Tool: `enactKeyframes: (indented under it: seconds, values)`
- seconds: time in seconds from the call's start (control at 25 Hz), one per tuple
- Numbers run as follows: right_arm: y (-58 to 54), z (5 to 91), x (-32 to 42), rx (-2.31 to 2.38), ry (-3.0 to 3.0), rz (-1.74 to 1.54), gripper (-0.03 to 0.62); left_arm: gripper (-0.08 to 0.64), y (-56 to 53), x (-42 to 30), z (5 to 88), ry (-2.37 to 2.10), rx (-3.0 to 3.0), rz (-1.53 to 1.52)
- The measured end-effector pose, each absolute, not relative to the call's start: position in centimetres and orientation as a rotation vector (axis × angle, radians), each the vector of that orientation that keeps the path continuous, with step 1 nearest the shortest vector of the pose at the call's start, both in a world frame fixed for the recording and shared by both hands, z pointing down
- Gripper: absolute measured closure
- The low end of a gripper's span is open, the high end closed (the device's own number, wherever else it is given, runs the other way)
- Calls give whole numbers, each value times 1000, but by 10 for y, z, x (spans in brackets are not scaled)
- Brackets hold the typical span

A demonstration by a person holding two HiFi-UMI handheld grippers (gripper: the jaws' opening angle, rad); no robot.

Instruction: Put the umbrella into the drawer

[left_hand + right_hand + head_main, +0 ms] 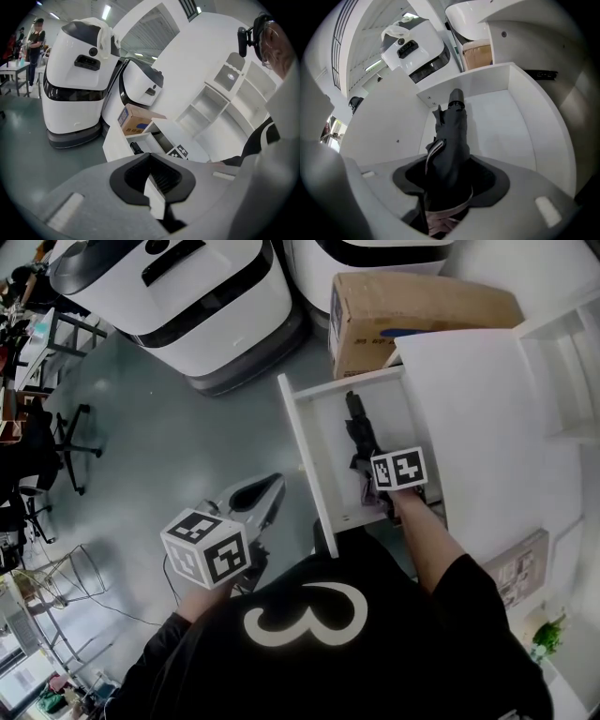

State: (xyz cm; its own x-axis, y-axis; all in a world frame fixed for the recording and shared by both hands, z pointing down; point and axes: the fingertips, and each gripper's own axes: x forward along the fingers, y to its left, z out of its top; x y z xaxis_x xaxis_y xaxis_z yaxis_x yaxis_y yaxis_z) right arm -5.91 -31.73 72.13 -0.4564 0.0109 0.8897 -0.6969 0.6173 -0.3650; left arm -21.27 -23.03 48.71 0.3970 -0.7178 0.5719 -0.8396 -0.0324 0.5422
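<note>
The folded black umbrella (359, 435) lies lengthwise in the open white drawer (309, 457), its tip toward the drawer's far wall. My right gripper (378, 482) points steeply down into the drawer and is shut on the umbrella's near end. In the right gripper view the umbrella (452, 133) fills the space between the jaws of the right gripper (447, 187) and reaches out over the drawer floor (504, 126). My left gripper (264, 491) hangs over the grey floor to the left of the drawer, shut and holding nothing. The left gripper (152, 174) faces the drawer (123, 143) from the side.
A cardboard box (412, 310) stands just beyond the drawer. Two large white machines (187, 296) stand at the back. The white cabinet top (469, 418) and open shelves (572, 381) lie to the right. An office chair (58, 442) stands far left.
</note>
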Motion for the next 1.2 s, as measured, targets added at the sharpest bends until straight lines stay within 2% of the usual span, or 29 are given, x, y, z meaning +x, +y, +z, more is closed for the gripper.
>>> enactKeyframes:
  seconds: [0.32,0.76,1.0,1.2]
  values:
    - [-320,744,-54,573,-1826,926,353,551,-232,-216,490,-1371,1758,165]
    - [-322,744,-52,597,-1830,926,305,551,-219,-220,489,-1402,1742,152]
    - [-337,706,-51,697,-1924,877,305,551,-214,-217,475,-1420,1787,151]
    - [-336,641,-56,760,-2086,814,306,551,-203,-208,457,-1418,1836,132]
